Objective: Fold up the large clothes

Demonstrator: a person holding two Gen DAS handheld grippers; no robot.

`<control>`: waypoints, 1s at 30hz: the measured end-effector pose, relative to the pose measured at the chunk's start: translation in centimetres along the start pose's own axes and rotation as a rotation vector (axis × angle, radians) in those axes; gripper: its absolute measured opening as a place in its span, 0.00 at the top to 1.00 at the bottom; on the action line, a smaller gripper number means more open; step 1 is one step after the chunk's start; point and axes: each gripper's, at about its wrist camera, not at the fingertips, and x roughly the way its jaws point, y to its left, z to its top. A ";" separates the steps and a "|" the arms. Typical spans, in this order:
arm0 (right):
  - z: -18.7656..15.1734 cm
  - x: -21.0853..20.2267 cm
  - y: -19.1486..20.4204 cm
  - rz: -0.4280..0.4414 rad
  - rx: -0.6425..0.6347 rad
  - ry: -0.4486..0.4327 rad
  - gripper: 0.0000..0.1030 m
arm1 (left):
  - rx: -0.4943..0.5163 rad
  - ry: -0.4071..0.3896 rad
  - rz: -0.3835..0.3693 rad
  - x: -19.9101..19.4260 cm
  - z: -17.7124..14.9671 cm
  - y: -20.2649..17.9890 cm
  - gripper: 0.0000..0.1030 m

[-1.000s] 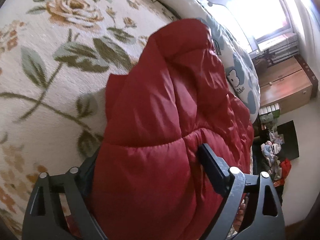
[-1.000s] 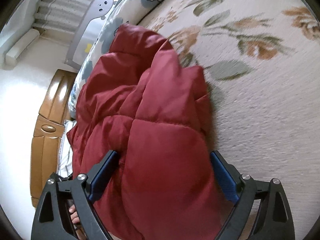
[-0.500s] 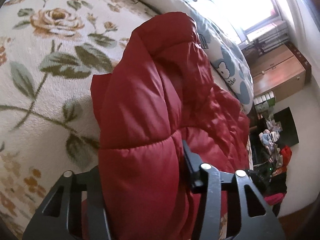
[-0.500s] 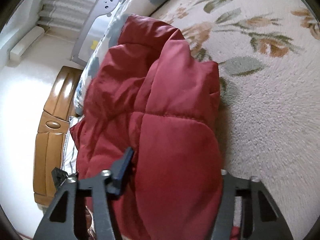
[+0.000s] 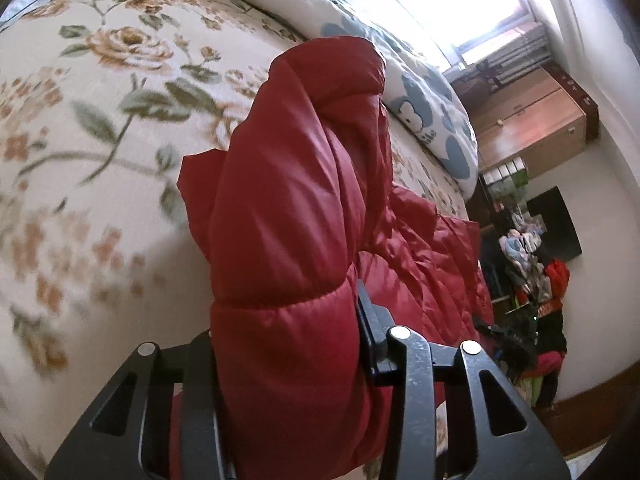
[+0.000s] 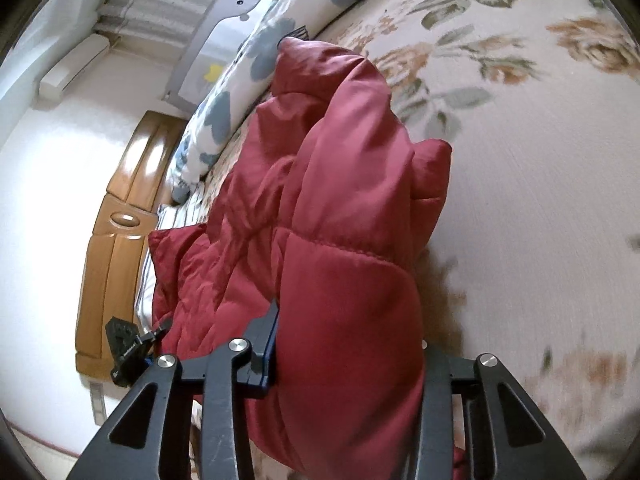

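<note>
A red puffer jacket (image 5: 292, 208) lies bunched on a floral bedspread (image 5: 80, 140). My left gripper (image 5: 286, 344) is shut on a thick quilted fold of it, which bulges up between the jaws. In the right wrist view the same jacket (image 6: 344, 200) rises as a ridge, and my right gripper (image 6: 348, 344) is shut on another padded fold. The jacket hides the fingertips of both grippers. The left gripper also shows in the right wrist view (image 6: 128, 344), low at the left beside the jacket.
A blue-and-white cartoon quilt (image 5: 424, 112) lies along the far side of the bed, also in the right wrist view (image 6: 248, 80). A wooden headboard (image 6: 116, 240) stands at the left. A wooden cabinet (image 5: 536, 124) and clutter on the floor (image 5: 532, 280) lie beyond the bed.
Both grippers went from wide open around the jacket folds to shut on them. The pinched folds now stand higher off the bedspread.
</note>
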 end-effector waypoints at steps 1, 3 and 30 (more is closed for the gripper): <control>-1.2 -0.6 0.0 0.004 0.003 0.005 0.62 | 0.000 0.004 -0.001 -0.4 -0.5 0.0 0.64; -2.9 -1.3 0.0 0.008 0.011 0.011 0.62 | -0.003 0.016 -0.001 -1.3 -2.2 0.1 0.64; -8.4 -2.8 -2.3 -0.066 0.044 0.016 0.28 | 0.060 0.036 0.218 -2.3 -7.6 1.2 0.25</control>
